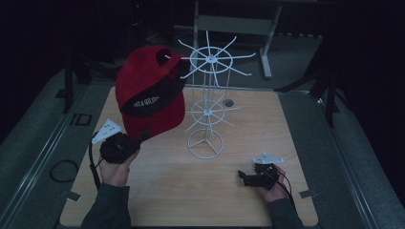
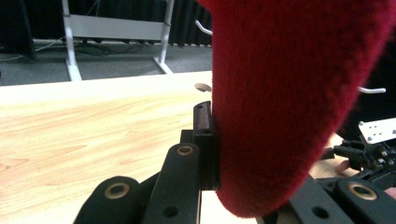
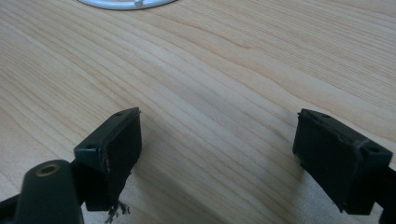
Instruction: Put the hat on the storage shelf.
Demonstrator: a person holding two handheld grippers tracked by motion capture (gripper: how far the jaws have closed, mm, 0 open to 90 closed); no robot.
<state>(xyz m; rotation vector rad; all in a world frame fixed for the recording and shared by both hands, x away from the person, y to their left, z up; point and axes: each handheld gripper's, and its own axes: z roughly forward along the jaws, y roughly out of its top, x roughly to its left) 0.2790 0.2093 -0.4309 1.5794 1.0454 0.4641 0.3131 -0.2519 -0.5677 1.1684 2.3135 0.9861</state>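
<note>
Wooden table (image 1: 167,191), white wire rack (image 1: 206,143) (ring-footed)

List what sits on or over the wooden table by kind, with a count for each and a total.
Red cap, brim clamped in the left claw: 1
White wire display rack: 1
Hand-held claws, the left one plus the open right claw: 2
Total: 4

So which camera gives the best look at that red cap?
The high view: the whole red cap shows there, hanging by the white wire stand, brim clamped in the left gripper. The left gripper view gives just a close-up of its brim.
</note>
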